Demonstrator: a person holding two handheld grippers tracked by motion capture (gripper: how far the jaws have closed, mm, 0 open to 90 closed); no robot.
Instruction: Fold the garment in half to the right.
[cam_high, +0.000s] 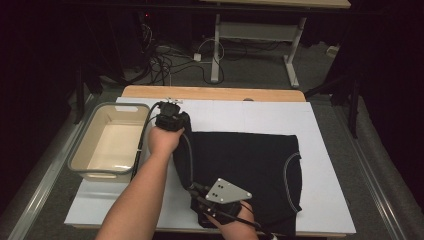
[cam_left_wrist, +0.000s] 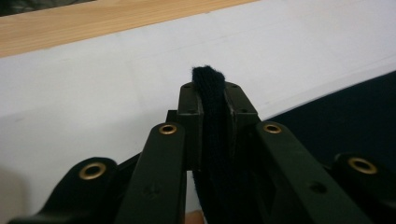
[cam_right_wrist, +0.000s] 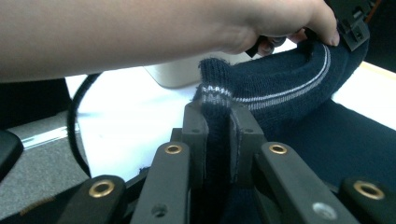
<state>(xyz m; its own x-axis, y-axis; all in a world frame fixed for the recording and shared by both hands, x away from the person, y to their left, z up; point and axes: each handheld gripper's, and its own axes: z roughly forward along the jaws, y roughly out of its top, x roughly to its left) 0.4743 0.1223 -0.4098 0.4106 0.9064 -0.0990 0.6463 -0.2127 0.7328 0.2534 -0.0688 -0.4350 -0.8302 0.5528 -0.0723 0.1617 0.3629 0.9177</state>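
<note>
A dark navy knit garment (cam_high: 250, 160) with grey-striped trim lies on the white board (cam_high: 325, 150). My left gripper (cam_high: 172, 116) is at the garment's far left corner, and its jaws are shut on a fold of dark fabric (cam_left_wrist: 211, 84). My right gripper (cam_high: 196, 190), with a grey plate (cam_high: 228, 191) on top, is at the near left corner. It is shut on the striped hem (cam_right_wrist: 215, 91). The hem (cam_right_wrist: 289, 98) rises from there to the left gripper (cam_right_wrist: 352, 25) and the hand holding it, so the garment's left edge is lifted off the board.
A grey bin (cam_high: 85, 145) with a cream, empty inside stands at the board's left, close to the left hand. The wooden table edge (cam_high: 215, 93) runs behind the board. Bare white board (cam_left_wrist: 93, 93) lies ahead of the left gripper. Cables and desk legs stand on the floor beyond.
</note>
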